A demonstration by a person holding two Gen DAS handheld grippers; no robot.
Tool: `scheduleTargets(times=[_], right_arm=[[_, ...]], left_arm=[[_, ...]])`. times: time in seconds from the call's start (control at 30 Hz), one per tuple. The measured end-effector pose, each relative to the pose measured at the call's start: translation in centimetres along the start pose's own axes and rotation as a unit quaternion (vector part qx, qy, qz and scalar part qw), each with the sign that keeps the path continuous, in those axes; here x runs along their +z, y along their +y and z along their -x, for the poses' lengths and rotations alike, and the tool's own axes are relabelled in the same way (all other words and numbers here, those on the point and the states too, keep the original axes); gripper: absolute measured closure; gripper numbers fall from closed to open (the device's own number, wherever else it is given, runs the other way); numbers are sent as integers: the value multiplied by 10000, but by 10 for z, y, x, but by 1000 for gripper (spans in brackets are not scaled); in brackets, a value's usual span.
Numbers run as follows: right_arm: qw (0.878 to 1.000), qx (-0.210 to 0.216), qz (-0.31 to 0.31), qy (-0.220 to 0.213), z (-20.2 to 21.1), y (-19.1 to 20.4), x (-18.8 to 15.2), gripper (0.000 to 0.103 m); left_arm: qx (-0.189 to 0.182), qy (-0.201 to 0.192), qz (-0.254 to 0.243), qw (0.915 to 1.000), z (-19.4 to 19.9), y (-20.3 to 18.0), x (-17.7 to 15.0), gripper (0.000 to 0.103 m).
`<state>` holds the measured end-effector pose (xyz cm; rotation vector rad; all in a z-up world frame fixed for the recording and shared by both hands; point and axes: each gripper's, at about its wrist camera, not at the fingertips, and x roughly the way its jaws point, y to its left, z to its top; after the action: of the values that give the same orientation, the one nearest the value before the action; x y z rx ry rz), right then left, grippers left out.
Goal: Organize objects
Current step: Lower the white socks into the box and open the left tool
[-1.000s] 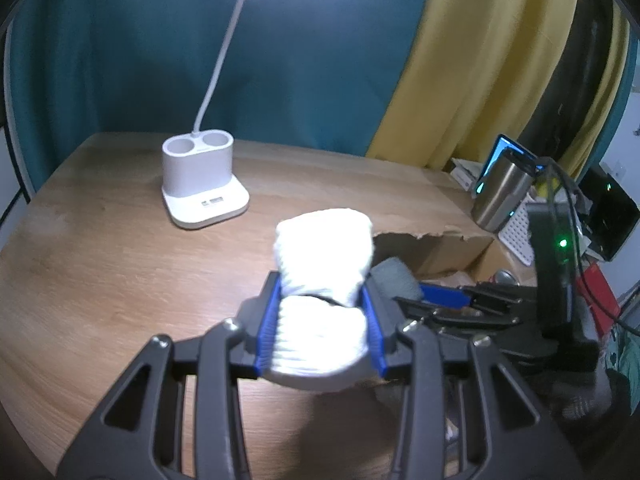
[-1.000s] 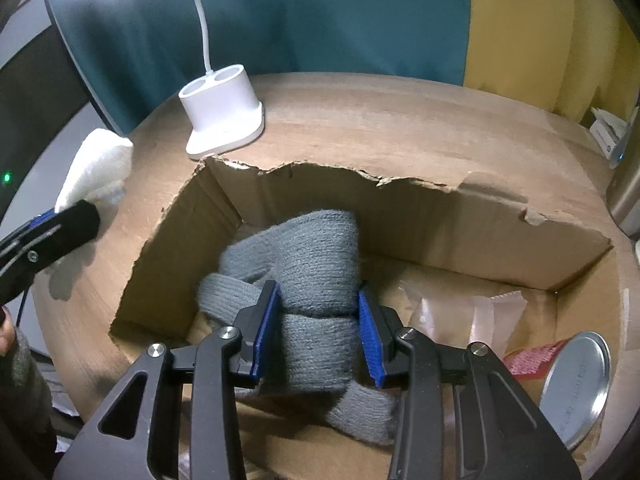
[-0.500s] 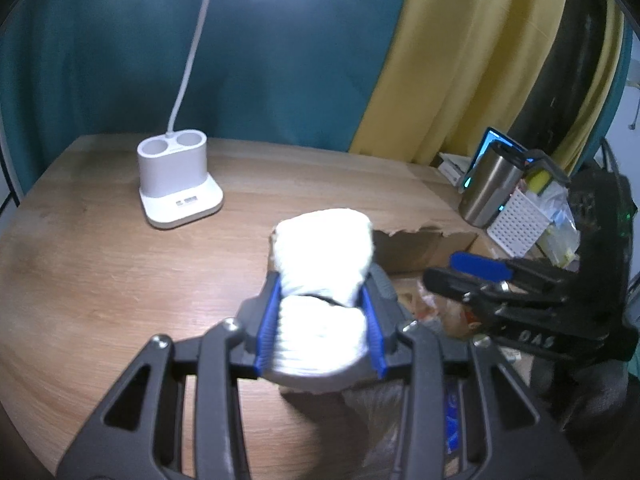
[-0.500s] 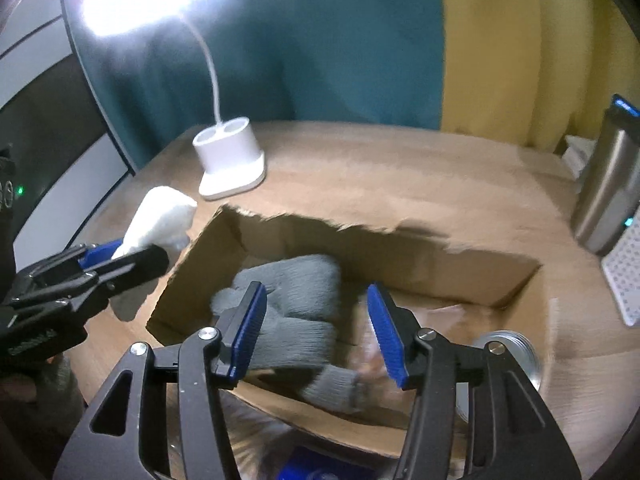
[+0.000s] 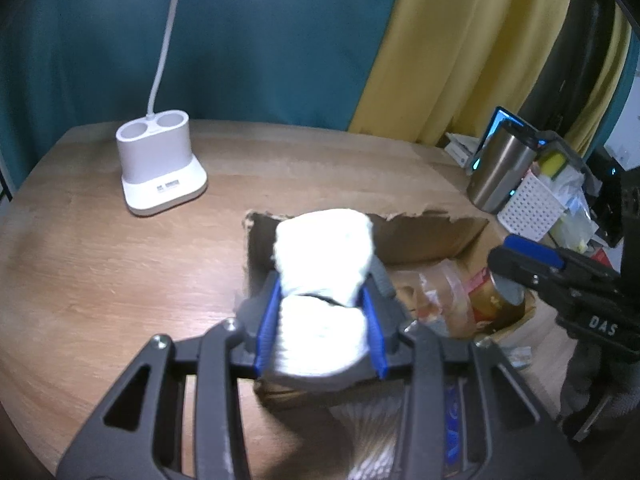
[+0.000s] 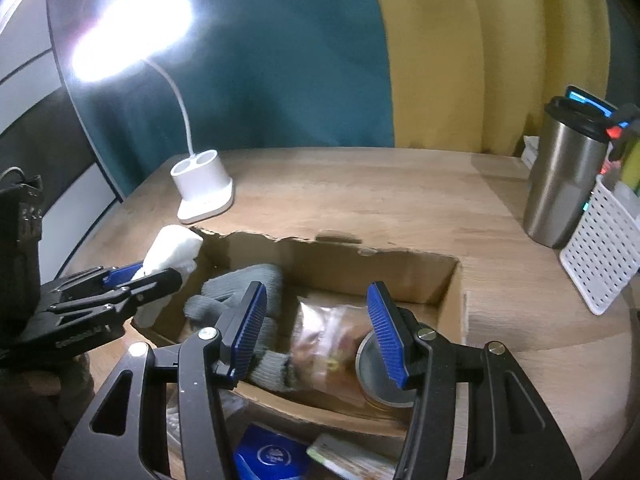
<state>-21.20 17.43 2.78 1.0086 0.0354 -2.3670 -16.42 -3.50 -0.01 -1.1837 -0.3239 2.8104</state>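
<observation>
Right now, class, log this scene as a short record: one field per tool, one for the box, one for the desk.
Left tool: shut on white rolled cloth, at the box's left edge
Right tool: open, empty, above the box
Cardboard box: holds grey glove, snack bag, tin
Desk: lamp base, steel tumbler, white basket

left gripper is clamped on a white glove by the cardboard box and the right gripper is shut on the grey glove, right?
Not quite: the right gripper is open and empty in the right wrist view; the grey glove lies in the cardboard box. The left gripper does clamp the white glove.
</observation>
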Motion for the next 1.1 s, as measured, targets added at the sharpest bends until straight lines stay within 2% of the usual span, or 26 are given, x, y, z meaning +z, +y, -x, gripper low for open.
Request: scheduleTargets(times=[0.1, 0.27, 0.3, 0.33, 0.4, 1.1], right_arm=[[10000, -3, -28, -1, 2, -5, -3, 47], [10000, -71, -55, -30, 8, -10, -5, 48], [9999, -80, -62, -34, 9, -11, -5, 47], [9999, -89, -63, -28, 10, -11, -6, 47], [9999, -123, -70, -24, 11, -11, -7, 47], [9994, -324, -22, -84, 38, -2, -21, 47]], left_arm=[[56, 75, 1, 10000, -6, -1, 0, 63], [115, 221, 20, 9997, -11, -2, -2, 56], [112, 205, 30, 9997, -9, -2, -2, 42], [83, 165, 48, 9998, -8, -2, -2, 34], [-26, 135, 71, 9999, -3, -3, -2, 34], [-125, -128, -58, 9998, 30, -11, -16, 34]])
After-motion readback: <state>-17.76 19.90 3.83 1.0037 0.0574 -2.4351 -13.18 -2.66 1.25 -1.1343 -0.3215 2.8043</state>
